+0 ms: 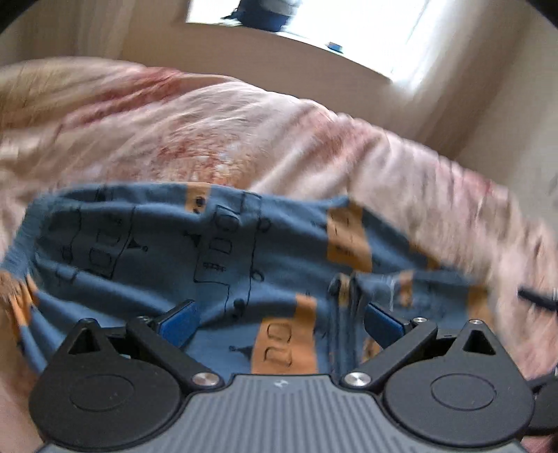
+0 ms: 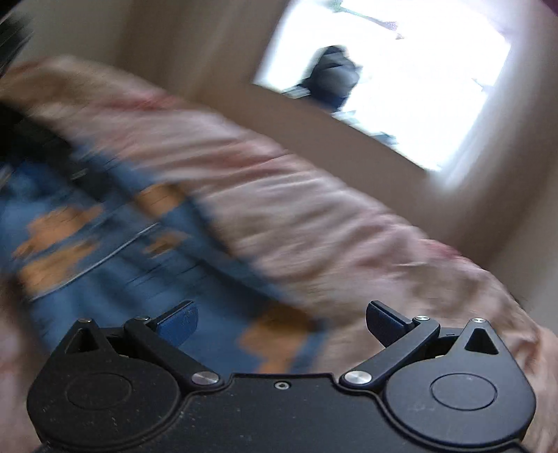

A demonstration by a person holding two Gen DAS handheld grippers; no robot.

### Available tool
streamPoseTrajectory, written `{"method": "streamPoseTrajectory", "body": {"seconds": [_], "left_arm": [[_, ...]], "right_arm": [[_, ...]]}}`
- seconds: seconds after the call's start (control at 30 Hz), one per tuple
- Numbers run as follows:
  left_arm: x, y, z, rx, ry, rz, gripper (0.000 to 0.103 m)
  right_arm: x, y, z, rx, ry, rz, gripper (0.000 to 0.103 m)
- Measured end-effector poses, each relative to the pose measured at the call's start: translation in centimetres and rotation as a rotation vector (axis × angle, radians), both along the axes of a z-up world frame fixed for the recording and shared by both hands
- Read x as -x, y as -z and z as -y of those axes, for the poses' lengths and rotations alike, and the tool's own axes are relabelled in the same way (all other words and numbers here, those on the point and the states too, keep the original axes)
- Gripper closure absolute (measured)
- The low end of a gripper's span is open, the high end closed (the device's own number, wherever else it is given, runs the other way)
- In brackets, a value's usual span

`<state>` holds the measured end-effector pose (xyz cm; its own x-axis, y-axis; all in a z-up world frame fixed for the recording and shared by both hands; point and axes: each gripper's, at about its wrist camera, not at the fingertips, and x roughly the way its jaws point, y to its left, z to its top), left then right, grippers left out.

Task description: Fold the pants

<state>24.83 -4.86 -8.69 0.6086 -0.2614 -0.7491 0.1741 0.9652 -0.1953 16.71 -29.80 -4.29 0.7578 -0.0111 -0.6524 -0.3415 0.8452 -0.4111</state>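
Note:
The pants (image 1: 209, 251) are blue with orange patches and black line drawings, and lie spread across a pink patterned bedspread (image 1: 209, 132). My left gripper (image 1: 279, 320) is open just over the pants, with its blue pads (image 1: 178, 322) wide apart and nothing between them. A bunched fold of the pants (image 1: 345, 296) rises near its right finger. My right gripper (image 2: 280, 322) is open and empty above the edge of the pants (image 2: 104, 251), where the blue cloth meets the bedspread (image 2: 296, 216). The right wrist view is blurred by motion.
A beige wall (image 1: 244, 52) runs behind the bed with a bright window (image 1: 348, 24) above it. A dark object (image 2: 334, 76) sits on the window ledge. The other gripper's black parts (image 1: 537, 296) show at the right edge of the left wrist view.

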Motion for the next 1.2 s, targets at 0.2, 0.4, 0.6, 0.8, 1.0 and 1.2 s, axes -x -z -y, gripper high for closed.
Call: {"method": "streamPoseTrajectory", "body": {"seconds": [0.2,0.4,0.6,0.8,1.0,1.2], "left_arm": [[2.3,-2.5,1.8,-0.209,0.074,0.055,0.000],[6.7,-7.5,-3.6,-0.197,-0.069,0.187,0.000],[6.7,-3.7,-13.2,0.029,-0.564,-0.062,0.000],[5.2,-1.3,-15.4,0.216,-0.638,-0.219,0.000],[5.7,-1.9,-13.6,0.170,-0.570,-0.146,0.000],[6.7,-1.5,-15.6,0.283,-0.694,-0.101,0.000]], "right_arm": [[0.4,1.3,-1.5,0.064,-0.019,0.034,0.001],[1.4,-0.9,-0.6,-0.034,0.003,0.126,0.001],[0.8,0.1,-1.0,-0.052,0.027,0.067,0.001],[1.0,-1.5,-1.2,-0.167,-0.024,0.111,0.001],[-3.0,-3.1,-2.6,-0.343,0.024,0.009,0.001],[-9.5,-1.7,-8.3,-0.330,-0.051,-0.130,0.001]]}}
